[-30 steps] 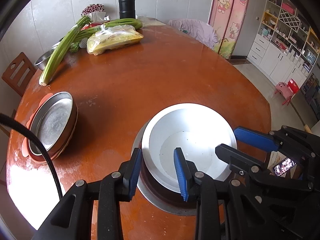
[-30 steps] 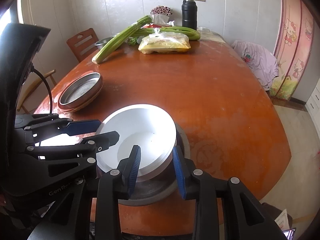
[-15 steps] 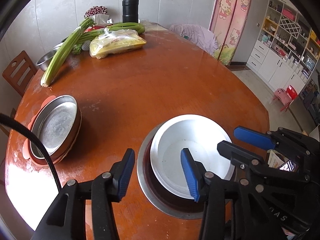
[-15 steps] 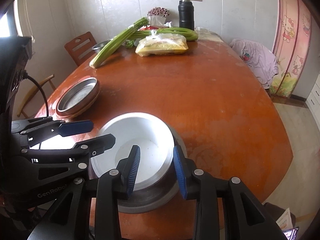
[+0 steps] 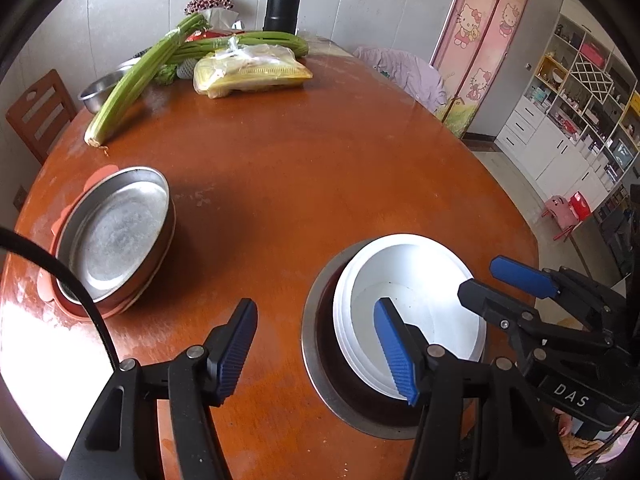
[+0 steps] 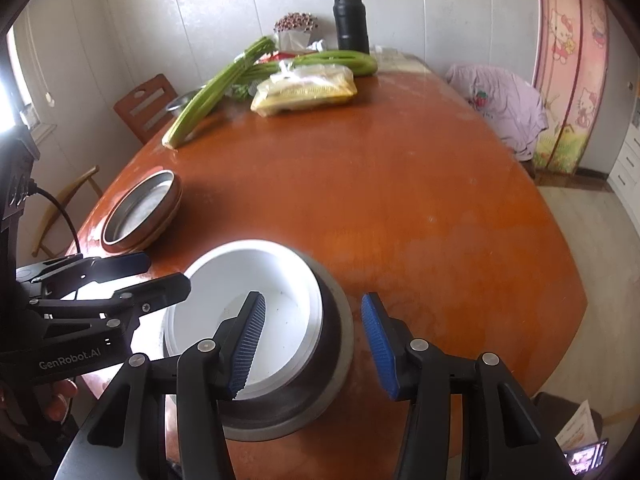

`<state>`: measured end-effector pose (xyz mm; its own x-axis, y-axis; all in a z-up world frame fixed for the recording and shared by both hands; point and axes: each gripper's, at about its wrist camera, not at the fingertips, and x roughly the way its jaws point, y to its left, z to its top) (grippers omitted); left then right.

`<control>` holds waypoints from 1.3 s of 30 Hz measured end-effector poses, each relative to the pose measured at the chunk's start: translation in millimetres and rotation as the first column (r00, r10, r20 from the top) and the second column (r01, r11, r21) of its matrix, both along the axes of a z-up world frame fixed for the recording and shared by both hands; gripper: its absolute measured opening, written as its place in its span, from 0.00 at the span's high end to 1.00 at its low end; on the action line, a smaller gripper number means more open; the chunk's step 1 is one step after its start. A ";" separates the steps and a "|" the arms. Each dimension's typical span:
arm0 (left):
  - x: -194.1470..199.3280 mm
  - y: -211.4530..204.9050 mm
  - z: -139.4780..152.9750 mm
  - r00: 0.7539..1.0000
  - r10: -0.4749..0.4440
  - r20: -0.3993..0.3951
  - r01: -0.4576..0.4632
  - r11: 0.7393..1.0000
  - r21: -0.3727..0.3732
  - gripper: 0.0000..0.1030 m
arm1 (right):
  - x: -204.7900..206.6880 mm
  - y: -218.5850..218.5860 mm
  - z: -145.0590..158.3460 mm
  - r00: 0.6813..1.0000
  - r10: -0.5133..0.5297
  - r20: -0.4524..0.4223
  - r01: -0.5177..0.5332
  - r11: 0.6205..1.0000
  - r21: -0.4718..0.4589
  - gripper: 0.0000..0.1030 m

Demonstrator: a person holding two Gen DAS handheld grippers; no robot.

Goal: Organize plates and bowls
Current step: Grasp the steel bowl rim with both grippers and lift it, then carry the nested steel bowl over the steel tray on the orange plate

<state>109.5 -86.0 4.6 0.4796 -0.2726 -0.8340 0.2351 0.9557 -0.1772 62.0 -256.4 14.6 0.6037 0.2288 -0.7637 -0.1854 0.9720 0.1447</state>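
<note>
A white bowl [image 5: 416, 280] sits nested inside a steel bowl [image 5: 320, 364] near the table's front edge; both show in the right wrist view too, the white bowl [image 6: 276, 280] inside the steel bowl [image 6: 340, 344]. My left gripper [image 5: 316, 352] is open and empty, above and left of the bowls. My right gripper [image 6: 312, 344] is open and empty, its jaws spread over the bowls' right rim without touching. A stack of steel plates [image 5: 114, 232] on an orange plate lies at the left [image 6: 140, 208].
The round wooden table [image 5: 320, 160] carries celery stalks [image 5: 136, 80], a bag of yellow noodles [image 5: 248, 72], a black thermos [image 5: 282, 4] and a steel basin [image 5: 100, 88] at the far side. A wooden chair [image 5: 36, 116] stands at the left.
Both grippers opened wide and let go of the white bowl, which now rests in the steel bowl. Both pulled back and up from it.
</note>
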 end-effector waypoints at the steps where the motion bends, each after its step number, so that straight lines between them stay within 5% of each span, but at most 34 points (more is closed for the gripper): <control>1: 1.3 -0.3 -2.6 1.000 -0.006 -0.011 0.006 1.000 -0.009 0.40 | 0.3 0.3 -2.2 1.000 0.000 -0.008 0.000 1.000 -0.002 0.50; 25: 12.0 -18.5 -38.9 0.996 -0.010 -0.094 0.015 0.999 0.052 0.34 | 7.2 -1.8 -43.6 0.985 0.042 -0.165 -0.025 0.994 0.105 0.48; 31: 11.8 -25.5 -42.6 0.993 -0.040 -0.110 0.044 0.998 0.036 0.52 | 8.2 3.3 -44.3 0.985 0.055 -0.163 -0.040 0.995 0.093 0.55; 39: 13.1 -19.9 -37.5 0.994 -0.016 -0.106 0.022 0.998 0.052 0.52 | 12.4 8.3 -39.9 0.985 0.062 -0.160 -0.047 0.994 0.095 0.56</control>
